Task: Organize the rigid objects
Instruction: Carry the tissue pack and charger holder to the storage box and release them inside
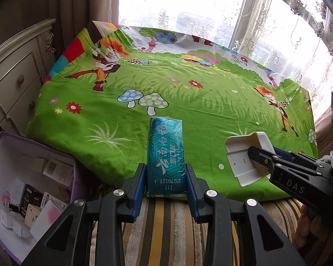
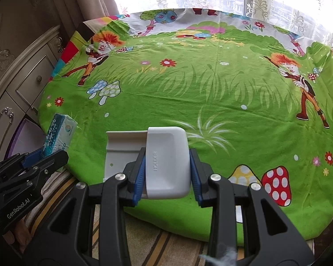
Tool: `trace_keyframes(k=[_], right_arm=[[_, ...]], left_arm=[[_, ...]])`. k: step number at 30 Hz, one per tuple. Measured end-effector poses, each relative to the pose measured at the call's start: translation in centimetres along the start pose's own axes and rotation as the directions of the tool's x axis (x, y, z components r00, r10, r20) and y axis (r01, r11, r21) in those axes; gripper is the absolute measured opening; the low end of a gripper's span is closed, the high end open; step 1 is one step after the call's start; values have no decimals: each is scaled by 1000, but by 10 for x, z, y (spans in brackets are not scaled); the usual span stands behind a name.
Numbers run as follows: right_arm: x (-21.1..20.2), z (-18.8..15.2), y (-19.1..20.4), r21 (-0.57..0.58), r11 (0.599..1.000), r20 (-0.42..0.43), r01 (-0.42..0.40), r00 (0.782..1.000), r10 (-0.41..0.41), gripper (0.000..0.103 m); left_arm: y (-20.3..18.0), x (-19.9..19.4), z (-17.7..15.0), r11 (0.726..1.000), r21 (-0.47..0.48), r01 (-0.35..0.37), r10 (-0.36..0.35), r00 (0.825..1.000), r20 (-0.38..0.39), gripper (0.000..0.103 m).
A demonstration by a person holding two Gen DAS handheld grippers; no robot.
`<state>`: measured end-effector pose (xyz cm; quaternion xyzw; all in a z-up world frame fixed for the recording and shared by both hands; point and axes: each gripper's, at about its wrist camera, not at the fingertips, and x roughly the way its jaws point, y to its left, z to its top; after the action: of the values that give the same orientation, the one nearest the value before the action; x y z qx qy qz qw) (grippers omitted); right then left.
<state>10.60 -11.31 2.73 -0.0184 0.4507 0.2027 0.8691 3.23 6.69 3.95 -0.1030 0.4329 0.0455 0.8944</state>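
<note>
My left gripper (image 1: pixel 165 177) is shut on a teal tissue pack (image 1: pixel 165 153) and holds it over the near edge of the green cartoon cloth (image 1: pixel 188 102). The pack also shows in the right wrist view (image 2: pixel 57 135), with the left gripper (image 2: pixel 44 155) at the lower left. My right gripper (image 2: pixel 167 168) is shut on a white plastic holder (image 2: pixel 166 161) marked HOLDER, over the cloth's near edge. In the left wrist view the holder (image 1: pixel 244 155) and right gripper (image 1: pixel 262 157) are to the right of the pack.
A purple open box (image 1: pixel 33 186) with several small cartons stands at the lower left, beside the cloth. A cream drawer cabinet (image 1: pixel 13 82) is to the left. Curtains and a window run behind. A striped surface (image 1: pixel 166 221) lies under the grippers.
</note>
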Motion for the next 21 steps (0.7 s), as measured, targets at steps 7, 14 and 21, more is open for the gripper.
trace_keyframes(k=[7,14,21], right_arm=[[-18,-5,30,-48,999,9,-21,1000,21,40],[-30,-6,76,-124,989,-1,-76,997,76,40],[-40,-6,128,-190,971,-21,-143,990,141,40]], left_arm=[[33,-36,-16,999,-38,-37,39,998,56,35],[73,-55,-25,993,-96,-74,83,992,92,35],[125,-70,-26,977,-186,-100,124,985,123,35]])
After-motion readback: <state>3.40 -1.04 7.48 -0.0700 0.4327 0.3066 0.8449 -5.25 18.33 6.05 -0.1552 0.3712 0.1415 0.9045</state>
